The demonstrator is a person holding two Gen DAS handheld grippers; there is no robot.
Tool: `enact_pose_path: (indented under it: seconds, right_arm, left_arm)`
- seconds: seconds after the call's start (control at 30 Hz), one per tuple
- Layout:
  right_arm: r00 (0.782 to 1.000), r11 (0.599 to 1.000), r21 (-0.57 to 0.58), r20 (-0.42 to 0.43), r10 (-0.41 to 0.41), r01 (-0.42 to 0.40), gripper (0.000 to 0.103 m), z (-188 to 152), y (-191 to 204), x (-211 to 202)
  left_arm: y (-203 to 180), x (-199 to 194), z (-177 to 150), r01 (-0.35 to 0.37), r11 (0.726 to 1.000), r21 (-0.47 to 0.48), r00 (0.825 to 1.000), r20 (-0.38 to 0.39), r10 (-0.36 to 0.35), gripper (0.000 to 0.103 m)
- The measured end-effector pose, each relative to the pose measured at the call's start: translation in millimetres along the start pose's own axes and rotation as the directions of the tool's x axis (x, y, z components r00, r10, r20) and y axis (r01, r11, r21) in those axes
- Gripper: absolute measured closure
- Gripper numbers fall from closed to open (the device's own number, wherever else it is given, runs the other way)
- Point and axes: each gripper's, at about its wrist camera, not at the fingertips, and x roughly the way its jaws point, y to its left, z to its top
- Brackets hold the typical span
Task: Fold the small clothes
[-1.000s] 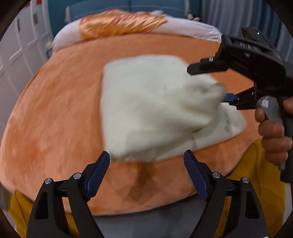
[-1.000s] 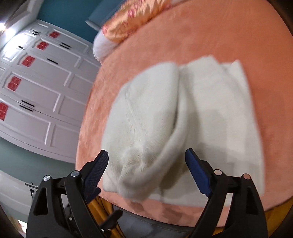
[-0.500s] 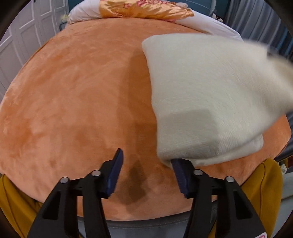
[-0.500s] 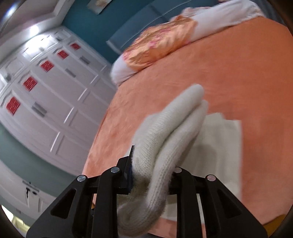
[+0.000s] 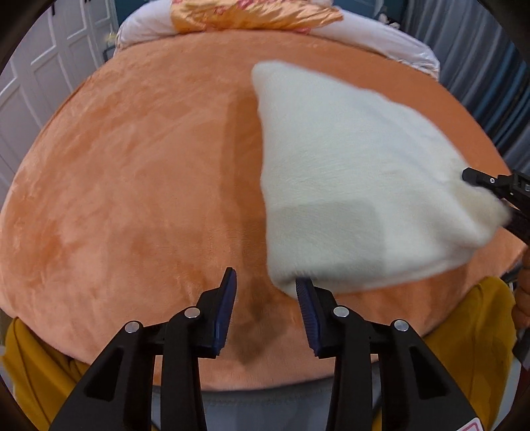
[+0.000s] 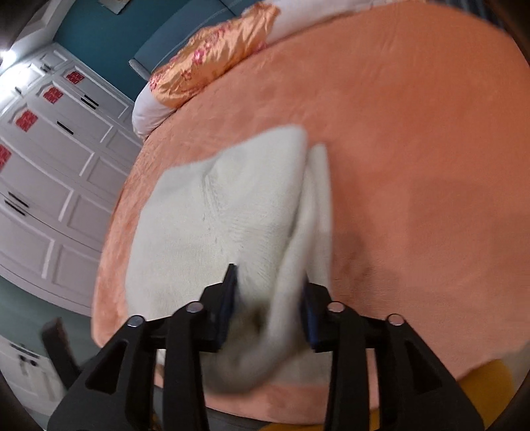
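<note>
A cream knit garment point(image 5: 357, 199) lies folded on the orange bed cover point(image 5: 139, 172), right of centre in the left wrist view. My left gripper point(image 5: 266, 301) is partly open and empty; its right finger touches the garment's near left corner. My right gripper point(image 6: 268, 298) is shut on a bunched edge of the garment point(image 6: 215, 218) and holds that edge up. The right gripper also shows at the right edge of the left wrist view point(image 5: 497, 189), at the garment's right corner.
An orange satin pillow point(image 5: 255, 15) on white bedding lies at the head of the bed. White wardrobe doors point(image 6: 43, 185) stand on the left. A yellow cloth point(image 5: 463, 318) hangs at the bed's near edge. Grey curtains point(image 5: 497, 83) hang on the right.
My right gripper closed on the garment's edge and lifted it, then carried it lower and rightward. My left gripper narrowed and shifted left of the garment.
</note>
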Motion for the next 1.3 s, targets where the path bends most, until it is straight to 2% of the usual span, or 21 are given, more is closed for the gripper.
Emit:
enact_pose_path:
  seconds: [0.1,0.2,0.23,0.37,0.43,0.47,0.53,0.6,0.67,0.73,0.77,0.8,0.83,0.9,1.0,1.07,1.1,1.13,1.2,1.27,1.3]
  right_arm:
    - [0.997,0.998,-0.042,0.061,-0.047,0.050,0.058,-4,0,-26]
    - [0.999,0.998,-0.065,0.049,-0.015,0.018,0.047,3,4,-29]
    - [0.999,0.998,-0.067,0.041,-0.002,0.005,0.044,6,8,-24]
    - [0.999,0.998,-0.048,-0.042,0.027,-0.029,0.046,18,12,20]
    - [0.995,0.999,-0.051,-0.102,0.009,-0.015,0.088,24,12,42]
    - [0.994,0.998,-0.070,-0.107,-0.001,-0.006,0.092,29,17,44]
    - [0.999,0.994,-0.102,-0.042,0.033,-0.037,0.093,37,27,22]
    - [0.995,0.989,-0.123,0.046,0.083,-0.077,0.093,46,37,-9]
    - [0.991,0.990,-0.097,0.071,0.109,-0.102,0.093,46,31,-18]
    - [1.000,0.997,-0.081,0.002,0.015,-0.015,0.093,39,12,10]
    - [0.997,0.995,-0.086,-0.064,-0.050,0.044,0.093,33,2,32]
    - [0.990,0.996,-0.065,-0.128,-0.066,0.058,0.092,24,-12,54]
    - [0.995,1.000,-0.009,-0.095,-0.013,0.013,0.092,22,-19,51]
    - [0.998,0.998,0.054,-0.058,0.036,-0.032,0.091,26,-21,32]
    - [1.000,1.000,0.009,0.010,0.024,-0.024,0.088,22,-7,-2]
    - [1.000,0.999,-0.032,0.011,0.025,-0.024,0.077,10,1,-19]
    - [0.999,0.999,-0.038,0.003,0.032,-0.032,0.064,3,3,-22]
    - [0.999,0.998,-0.042,-0.011,0.039,-0.039,0.057,-4,3,-26]
    - [0.998,0.997,-0.064,-0.053,0.028,-0.031,0.056,-16,7,-19]
    - [0.997,0.996,-0.091,-0.074,-0.020,0.014,0.057,-29,6,-7]
    - [0.996,0.995,-0.095,-0.078,-0.049,0.042,0.072,-33,3,-1]
  left_arm:
    - [1,-27,-4,0.038,0.999,-0.002,0.998,0.049,-0.037,0.067]
    - [-3,-51,4,0.072,0.997,-0.001,0.991,0.113,-0.072,0.067]
    - [-5,-54,9,0.083,0.997,-0.001,0.988,0.127,-0.082,0.066]
    - [-16,-44,34,0.121,0.992,-0.036,0.984,0.135,-0.115,0.063]
    - [-23,-33,43,0.098,0.995,-0.037,0.989,0.117,-0.093,0.063]
    - [-24,-29,46,0.090,0.995,-0.033,0.990,0.108,-0.085,0.063]
    - [-29,-13,50,0.051,0.998,-0.025,0.997,0.060,-0.049,0.066]
    - [-28,-2,48,0.050,0.998,-0.031,0.998,0.031,-0.049,0.066]
    - [-28,4,43,0.044,0.999,-0.026,0.999,0.022,-0.044,0.066]
    - [-32,15,41,0.015,1.000,-0.002,1.000,0.006,-0.015,0.064]
    - [-33,18,39,0.004,1.000,0.005,1.000,0.004,-0.004,0.063]
    - [-36,21,37,-0.017,1.000,0.021,1.000,0.011,0.017,0.062]
    - [-36,20,35,-0.032,0.999,0.031,0.999,0.021,0.032,0.062]
    - [-37,19,34,-0.041,0.998,0.039,0.999,0.025,0.040,0.062]
    - [-34,21,35,-0.032,0.999,0.024,0.999,0.020,0.032,0.061]
    - [-34,21,35,-0.038,0.999,0.030,0.999,0.024,0.037,0.061]
    - [-32,21,35,-0.041,0.999,0.033,0.999,0.028,0.040,0.061]
    - [-33,21,34,-0.044,0.998,0.035,0.999,0.034,0.043,0.061]
    - [-32,21,33,-0.048,0.998,0.035,0.998,0.040,0.047,0.061]
    - [-31,21,34,-0.046,0.999,0.024,0.998,0.041,0.045,0.061]
    - [-33,20,35,-0.045,0.999,0.021,0.998,0.038,0.044,0.061]
